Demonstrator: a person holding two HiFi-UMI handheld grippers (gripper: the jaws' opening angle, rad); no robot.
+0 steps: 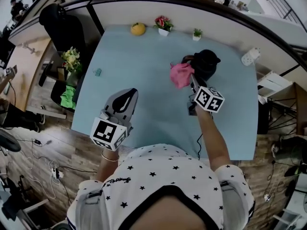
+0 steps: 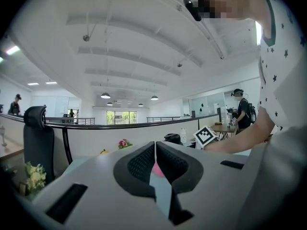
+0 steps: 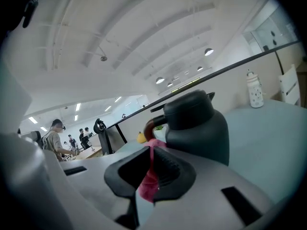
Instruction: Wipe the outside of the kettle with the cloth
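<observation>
Grips a pink cloth in the right gripper, fingers clamped tight on it, one fold bunching up past the fingertips and a tail hanging below them. Shows the black kettle standing upright on the light blue table just beyond those fingertips and slightly to their right, with a brown curved part on the side nearest the fingers. From the head view, puts the cloth right against the kettle, too close to tell whether touching or a hair apart.

Holds the left gripper well apart from both, over the near half of the table, fingers pressed together with nothing between them. Looks along those shut fingers toward the distant cloth and kettle, with the right gripper's marker cube off to the right of the fingertips.

Leaves a white bottle far beyond the right fingertips and to their right, near the table's edge. Sets a yellow object, a pot of pink flowers and a small green plant along the far edge, well past both pairs of fingertips
</observation>
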